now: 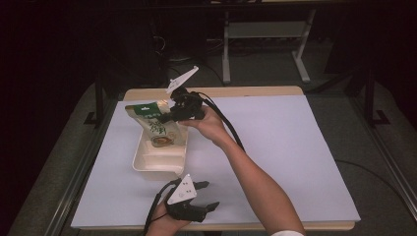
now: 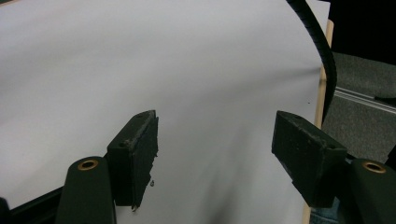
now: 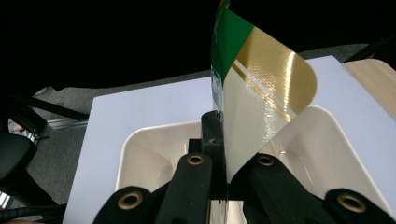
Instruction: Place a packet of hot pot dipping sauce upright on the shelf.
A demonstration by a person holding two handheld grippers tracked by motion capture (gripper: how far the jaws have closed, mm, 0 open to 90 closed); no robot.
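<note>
Nearest me, my left gripper is resting at the table's near edge with its jaws standing wide and holding nothing, just in front of the cream tray. My right gripper is pinching the green-and-gold snack pouch tight by its edge, and I am holding that pouch tilted over the tray on the white table cover, its lower end dipping inside.

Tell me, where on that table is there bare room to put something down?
The white sheet lies bare right of the right gripper and its forearm, out to the far and right edges. A narrower bare strip runs left of the cream tray. It is crowded at the tray, where the snack pouch hangs, and near the left gripper by the near edge.
</note>
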